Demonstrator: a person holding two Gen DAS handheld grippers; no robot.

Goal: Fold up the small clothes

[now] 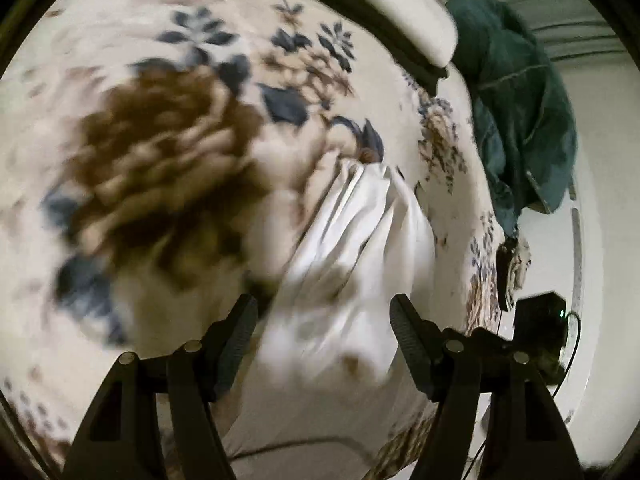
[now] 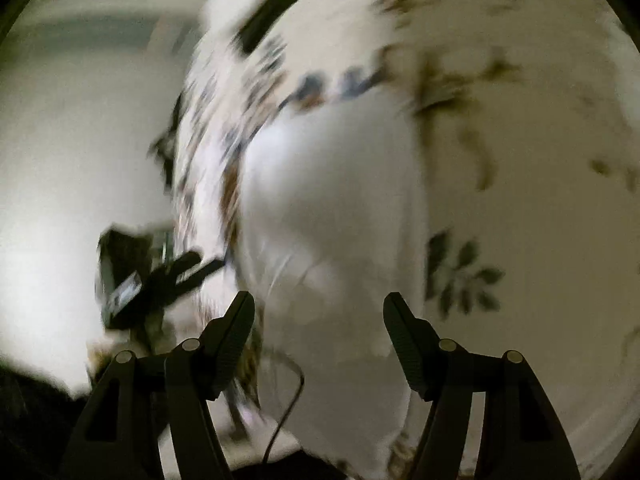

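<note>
The left gripper (image 1: 322,314) hovers with jaws spread apart, holding nothing, above a white garment (image 1: 352,240) lying rumpled on the floral bedspread (image 1: 160,152); a teal garment (image 1: 516,100) hangs at 2 o'clock. The right gripper (image 2: 319,312), jaws likewise apart and empty, faces the same blurred white cloth at 12 o'clock.
</note>
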